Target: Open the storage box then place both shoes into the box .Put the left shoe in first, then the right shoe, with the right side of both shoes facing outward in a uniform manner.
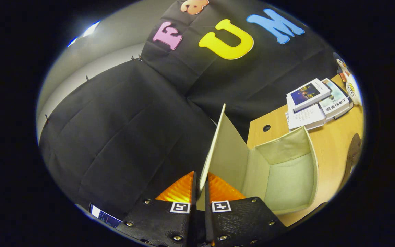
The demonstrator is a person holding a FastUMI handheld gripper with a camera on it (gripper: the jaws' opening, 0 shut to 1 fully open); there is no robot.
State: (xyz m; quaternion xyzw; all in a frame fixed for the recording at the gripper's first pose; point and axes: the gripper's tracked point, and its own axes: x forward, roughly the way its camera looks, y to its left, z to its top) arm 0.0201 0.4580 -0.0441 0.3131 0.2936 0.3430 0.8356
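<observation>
My gripper (200, 187) is shut on the lid (218, 144) of the storage box, both fingers pinching its near edge. The pale cream lid stands raised, nearly upright, running away from the fingers. To the right of the lid lies the open storage box (312, 161), a cream fabric box whose inside shows bare. It rests on a light wooden table (334, 144). A dark brown shape (354, 151), perhaps a shoe, lies on the table just beyond the box's right wall; I cannot tell for sure.
Beyond the box, a stack of books (315, 103) lies on the table, with a plush penguin toy (346, 77) behind it. A round cable hole (266, 128) sits in the tabletop near the box. The booth's black cloth wall hangs to the left and behind.
</observation>
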